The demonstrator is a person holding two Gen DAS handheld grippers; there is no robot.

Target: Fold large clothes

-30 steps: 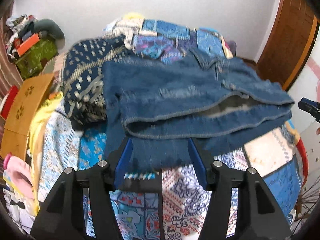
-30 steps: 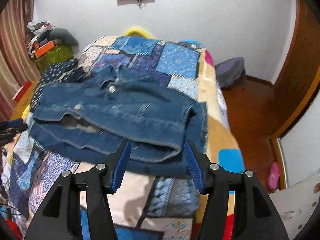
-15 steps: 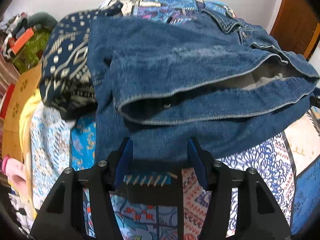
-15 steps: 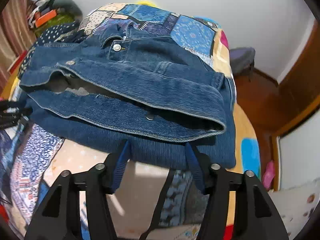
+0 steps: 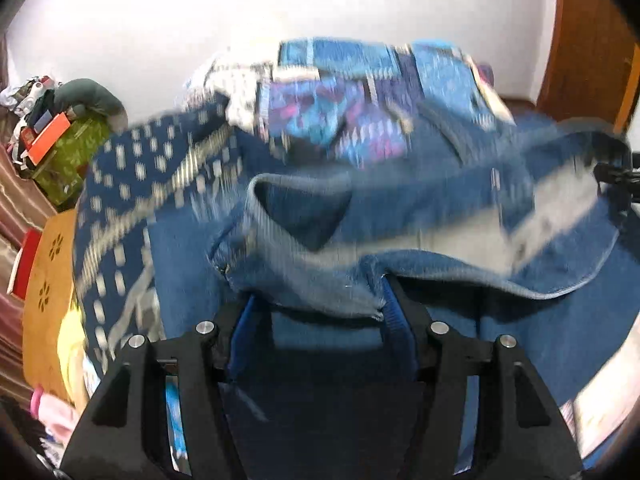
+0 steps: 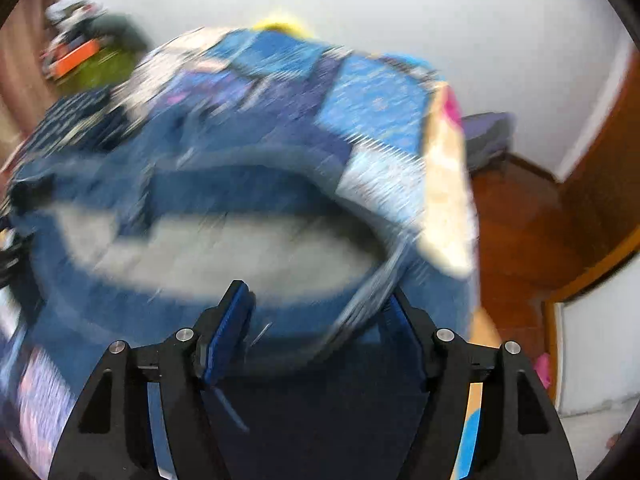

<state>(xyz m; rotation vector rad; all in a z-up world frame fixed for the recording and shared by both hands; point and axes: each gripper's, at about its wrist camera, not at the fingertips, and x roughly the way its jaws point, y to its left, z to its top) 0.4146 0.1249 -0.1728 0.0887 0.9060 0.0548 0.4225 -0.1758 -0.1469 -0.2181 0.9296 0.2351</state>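
The blue denim jacket [image 5: 420,208] lies folded on the patchwork bedspread [image 5: 340,80], blurred by motion. My left gripper [image 5: 320,312] is pushed in under its near left edge. Denim lies between the blue pads, a fold drapes over the fingertips, and the jaws are opening. My right gripper [image 6: 316,312] sits at the jacket's [image 6: 200,184] near right edge. Cloth lies between its fingers too, and its jaws are also opening. The upper layer gapes and shows a pale grey lining [image 6: 224,248]. The right gripper's tip [image 5: 616,176] shows at the left view's right edge.
A dark blue patterned cloth [image 5: 152,176] lies on the bed left of the jacket. Beyond the bed's left side are a green box with clutter [image 5: 68,152] and a tan board [image 5: 44,280]. A wooden door [image 5: 592,40], brown floor [image 6: 520,220] and a grey-purple bag [image 6: 488,136] are to the right.
Both grippers have pushed forward into the jacket's near edge, so denim now lies between their fingers. The upper layer has lifted and gapes wider. The right jaws have spread.
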